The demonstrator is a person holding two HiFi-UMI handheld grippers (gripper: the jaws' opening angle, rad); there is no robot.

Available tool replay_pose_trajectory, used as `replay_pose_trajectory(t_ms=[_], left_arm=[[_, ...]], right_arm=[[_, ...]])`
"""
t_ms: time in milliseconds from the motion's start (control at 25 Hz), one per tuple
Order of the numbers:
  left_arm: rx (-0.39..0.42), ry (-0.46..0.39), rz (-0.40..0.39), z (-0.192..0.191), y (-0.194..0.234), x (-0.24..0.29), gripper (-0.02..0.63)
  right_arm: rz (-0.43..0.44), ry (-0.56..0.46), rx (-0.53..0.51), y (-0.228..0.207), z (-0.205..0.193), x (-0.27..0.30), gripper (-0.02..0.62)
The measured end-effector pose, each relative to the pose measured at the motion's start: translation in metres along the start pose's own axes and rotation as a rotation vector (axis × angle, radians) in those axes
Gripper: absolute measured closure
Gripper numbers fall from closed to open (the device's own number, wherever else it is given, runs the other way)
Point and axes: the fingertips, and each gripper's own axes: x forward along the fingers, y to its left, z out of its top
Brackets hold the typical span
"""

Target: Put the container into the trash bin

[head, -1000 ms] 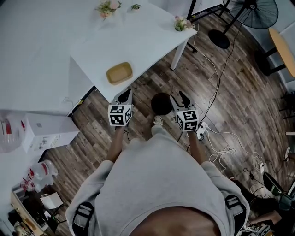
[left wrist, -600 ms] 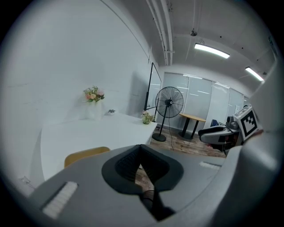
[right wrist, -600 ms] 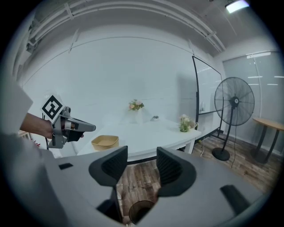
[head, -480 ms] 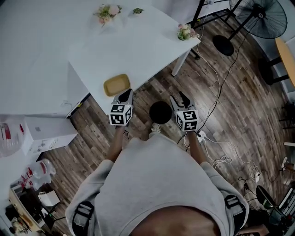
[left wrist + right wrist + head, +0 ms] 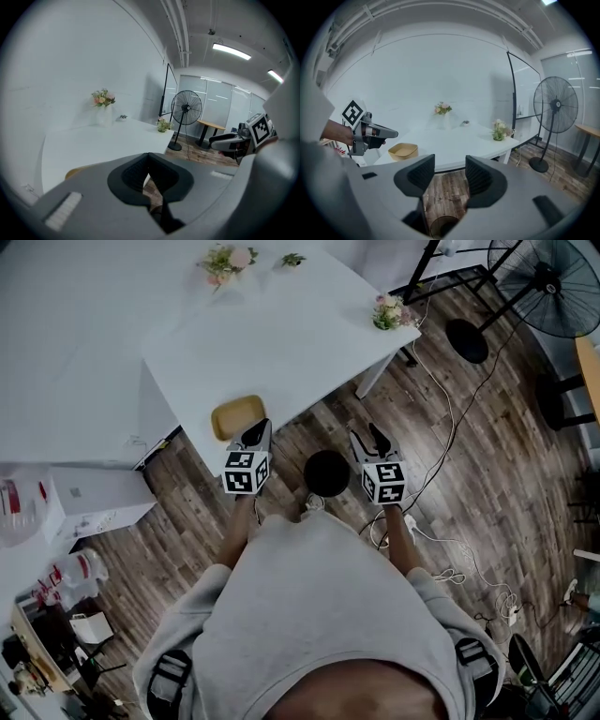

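Observation:
The tan container [image 5: 237, 415] sits near the corner of the white table [image 5: 281, 334]; it shows too in the right gripper view [image 5: 403, 150] and as a tan edge in the left gripper view [image 5: 75, 172]. My left gripper [image 5: 255, 434] hovers just short of it, its jaws [image 5: 149, 169] shut with nothing held. The round black trash bin [image 5: 326, 472] stands on the wooden floor between both grippers, also under the right jaws [image 5: 443, 227]. Over the floor right of the bin, my right gripper [image 5: 371, 440] is open and empty [image 5: 450, 176].
Flower pots [image 5: 225, 259] [image 5: 389, 313] stand at the table's far edges. A pedestal fan [image 5: 553, 287] and loose cables [image 5: 450, 549] lie to the right. A white box [image 5: 94, 502] and clutter sit at the left. The person's shoe [image 5: 312, 504] is beside the bin.
Both grippers and the person have advanced toward the table; the container now lies closer to the left gripper's tips. Neither gripper's jaws have changed.

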Motion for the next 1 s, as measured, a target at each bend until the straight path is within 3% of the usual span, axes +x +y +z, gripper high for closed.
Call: replay_pose_trajectory(t_ms=[400,1000], left_arm=[[-0.072,0.000,0.153,-0.022,0.045,-0.042,0.595],[-0.201,-0.034,0.418,-0.064,0.116,-0.150,0.595]], right_arm=[[0.169,0.023,-0.042,0.049,0.003,0.039,0.388],[0.487,0.049,-0.183,0.179,0.015,0.095,0.388]])
